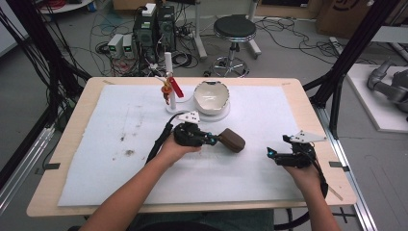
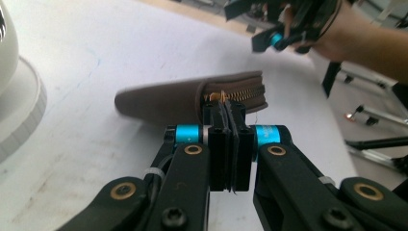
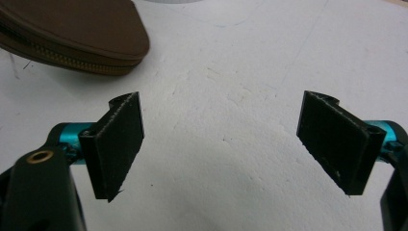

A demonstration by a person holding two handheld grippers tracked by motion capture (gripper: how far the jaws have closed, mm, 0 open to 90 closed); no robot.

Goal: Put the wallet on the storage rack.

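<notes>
A brown zippered pouch (image 1: pixel 233 140) lies right of centre on the white mat; in the left gripper view the pouch (image 2: pixel 163 98) lies on its side with the gold zipper (image 2: pixel 245 92) facing me. My left gripper (image 1: pixel 215 139) is shut, its jaws (image 2: pixel 224 109) pressed together on the small gold zipper pull (image 2: pixel 222 96) at the pouch's near end. My right gripper (image 1: pixel 271 153) stands open over bare mat to the right of the pouch, nothing between its pads (image 3: pixel 223 139). The pouch's rounded end (image 3: pixel 91 33) shows at the upper left of the right gripper view.
A white bowl (image 1: pixel 210 97) sits on a white base at the back centre, beside a white post (image 1: pixel 169 65) hung with red and yellow items (image 1: pixel 172 87). The white mat (image 1: pixel 110 144) covers most of the wooden table (image 1: pixel 72 120). A stool (image 1: pixel 234 29) stands beyond the table.
</notes>
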